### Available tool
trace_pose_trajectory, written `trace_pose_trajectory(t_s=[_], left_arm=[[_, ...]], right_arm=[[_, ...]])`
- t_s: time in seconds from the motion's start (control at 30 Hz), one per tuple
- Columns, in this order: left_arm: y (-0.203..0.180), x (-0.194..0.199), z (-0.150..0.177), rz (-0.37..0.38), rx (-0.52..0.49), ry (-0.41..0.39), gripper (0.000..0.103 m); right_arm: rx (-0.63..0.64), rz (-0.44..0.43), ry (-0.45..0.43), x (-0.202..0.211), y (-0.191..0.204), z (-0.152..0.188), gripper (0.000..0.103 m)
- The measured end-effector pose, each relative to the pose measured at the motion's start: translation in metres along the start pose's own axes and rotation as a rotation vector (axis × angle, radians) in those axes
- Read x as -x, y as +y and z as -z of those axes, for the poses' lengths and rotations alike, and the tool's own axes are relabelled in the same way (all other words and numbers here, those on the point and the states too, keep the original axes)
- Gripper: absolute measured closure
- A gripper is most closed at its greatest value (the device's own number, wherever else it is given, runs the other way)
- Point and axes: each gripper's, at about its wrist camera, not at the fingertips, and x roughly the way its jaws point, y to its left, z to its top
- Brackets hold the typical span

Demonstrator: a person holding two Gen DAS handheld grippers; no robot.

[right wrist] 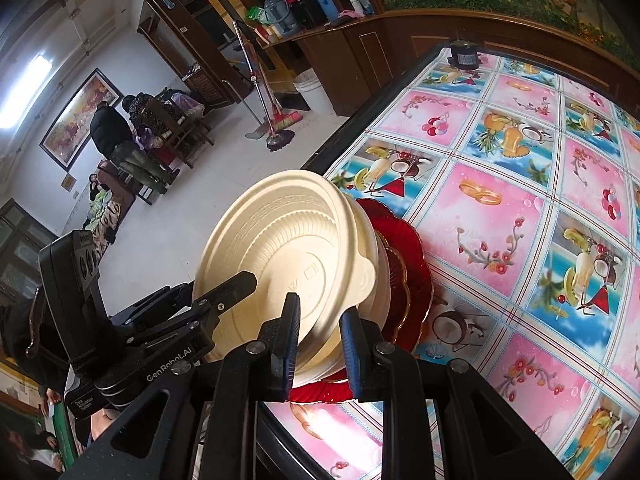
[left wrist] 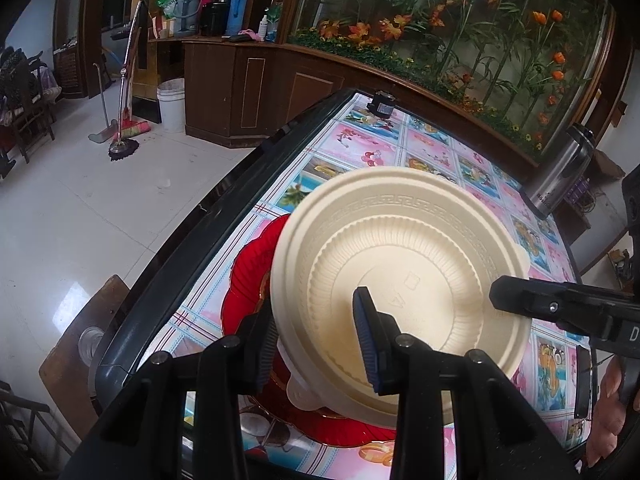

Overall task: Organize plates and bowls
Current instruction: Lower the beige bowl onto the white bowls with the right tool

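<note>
Cream bowl (left wrist: 400,280) sits between the fingers of both tongs. The left gripper (left wrist: 316,344) holds its near rim, and the right gripper (right wrist: 318,344) pinches the rim too. Just under it lies the red plate (right wrist: 416,280), on the table (right wrist: 520,200) near its edge.

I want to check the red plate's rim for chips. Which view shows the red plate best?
The right wrist view: the red plate shows its scalloped, gold-edged rim beside the cream bowl. In the left wrist view the bowl covers most of it.
</note>
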Motion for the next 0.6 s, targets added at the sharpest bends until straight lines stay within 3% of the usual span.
trace_pose_trajectory(t_s=[0.6], left_arm=[[-0.0003,0.001,0.0008,-0.019,-0.011,-0.007,0.069]], right_arm=[[0.008,0.021,-0.045,0.0048,-0.0083,-0.0001,0.075]])
